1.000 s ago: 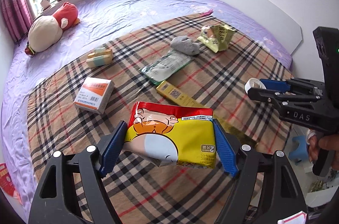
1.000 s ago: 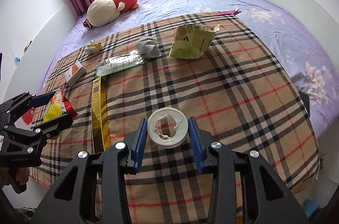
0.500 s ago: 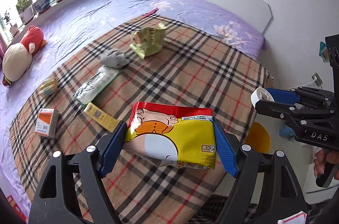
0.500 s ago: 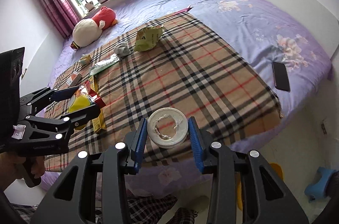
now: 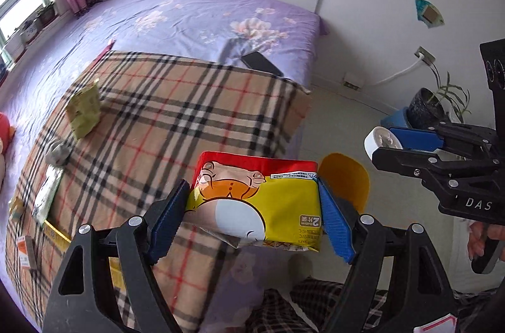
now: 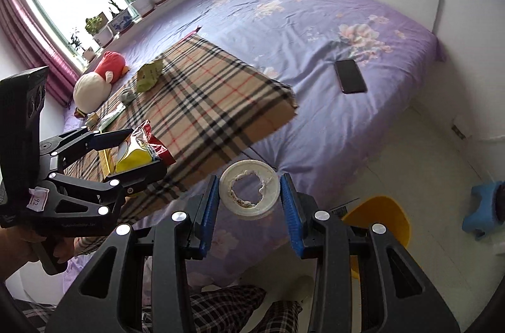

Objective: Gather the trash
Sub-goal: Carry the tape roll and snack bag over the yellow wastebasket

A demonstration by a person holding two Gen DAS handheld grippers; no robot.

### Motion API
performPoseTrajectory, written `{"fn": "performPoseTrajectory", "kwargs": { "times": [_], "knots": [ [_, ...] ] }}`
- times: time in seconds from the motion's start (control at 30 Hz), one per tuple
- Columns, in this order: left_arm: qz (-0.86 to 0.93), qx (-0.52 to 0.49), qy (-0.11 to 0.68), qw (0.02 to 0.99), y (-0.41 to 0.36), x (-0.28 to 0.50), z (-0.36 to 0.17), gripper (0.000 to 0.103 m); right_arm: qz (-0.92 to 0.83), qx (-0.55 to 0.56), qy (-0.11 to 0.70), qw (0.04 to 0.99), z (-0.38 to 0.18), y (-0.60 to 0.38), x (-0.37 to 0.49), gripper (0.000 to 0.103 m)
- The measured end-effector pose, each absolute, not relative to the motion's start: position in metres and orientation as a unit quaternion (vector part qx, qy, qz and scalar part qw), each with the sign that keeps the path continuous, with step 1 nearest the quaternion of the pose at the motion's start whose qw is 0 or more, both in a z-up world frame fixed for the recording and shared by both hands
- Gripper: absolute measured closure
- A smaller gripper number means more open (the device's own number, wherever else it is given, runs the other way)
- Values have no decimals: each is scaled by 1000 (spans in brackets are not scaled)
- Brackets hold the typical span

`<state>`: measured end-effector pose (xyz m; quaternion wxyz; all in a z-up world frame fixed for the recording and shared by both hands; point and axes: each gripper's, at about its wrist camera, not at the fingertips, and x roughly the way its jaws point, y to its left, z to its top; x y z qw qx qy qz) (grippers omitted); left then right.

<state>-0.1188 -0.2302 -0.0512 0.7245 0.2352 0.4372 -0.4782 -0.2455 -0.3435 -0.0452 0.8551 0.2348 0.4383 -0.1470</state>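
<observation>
Both grippers point steeply down beside the bed (image 6: pixel 315 55): the left gripper (image 5: pixel 252 208) clamps a snack bag (image 5: pixel 255 203) wide, the right gripper (image 6: pixel 250 195) pinches a white lid (image 6: pixel 249 192).

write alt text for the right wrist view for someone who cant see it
The right tool grips a white round lid with a torn centre above the edge of a purple floral bed. At left, the left tool holds a yellow and red snack packet over a plaid blanket. A black phone lies on the bed, and a yellow bin stands on the floor below.
</observation>
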Motion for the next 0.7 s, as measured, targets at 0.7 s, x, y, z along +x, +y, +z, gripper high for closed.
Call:
{"fn": "performPoseTrajectory", "kwargs": {
  "times": [0.7],
  "knots": [
    [-626, 365, 414, 550, -381, -241, -119, 24, -300, 330, 435, 782, -114, -431, -407, 63]
  ]
}}
